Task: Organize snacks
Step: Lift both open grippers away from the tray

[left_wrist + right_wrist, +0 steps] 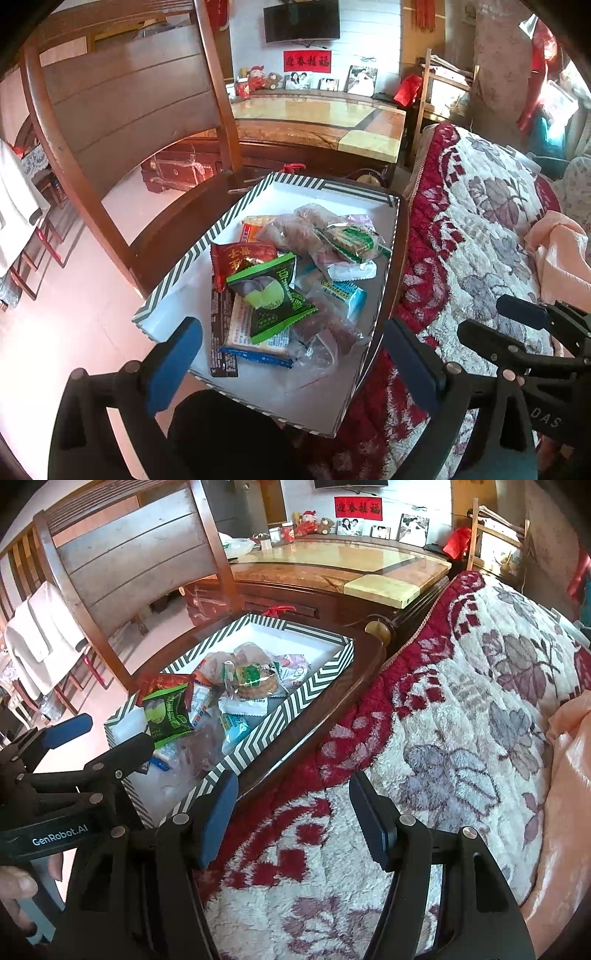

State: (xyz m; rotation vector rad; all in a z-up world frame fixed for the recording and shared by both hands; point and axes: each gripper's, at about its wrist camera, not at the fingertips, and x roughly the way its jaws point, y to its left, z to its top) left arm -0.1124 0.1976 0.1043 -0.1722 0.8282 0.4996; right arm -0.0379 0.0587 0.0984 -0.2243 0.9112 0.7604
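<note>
A: Snack packets (pixel 280 291) heaped in a shallow rectangular box (pixel 177 273), white inside, black-and-white chevron stripes on its card walls.
B: On top, a glossy green foil packet (pixel 273 299); beneath, a crinkled red one (pixel 240 262), a clear film wrapper around a round biscuit (pixel 255 686), a pale blue sachet (pixel 351 299), limp transparent bags.
A: Box resting on a dark polished wooden chair seat (pixel 173 229), curved slatted back (pixel 122 96) rising behind.
B: Just beside, to the right, a plush fleece blanket (pixel 461 709), cream with red border and grey-mauve leaves; smooth peach cloth (pixel 569 775) further right.
A: Left tool (pixel 291 362) spread wide over the near end of the box, blue rubbery pads on black arms, nothing pinched.
B: Right tool (pixel 291 819) also parted, empty, hanging over the fleece.
A: Beyond, a glossy marble-topped bench (pixel 325 114) with framed photos (pixel 362 79).
</note>
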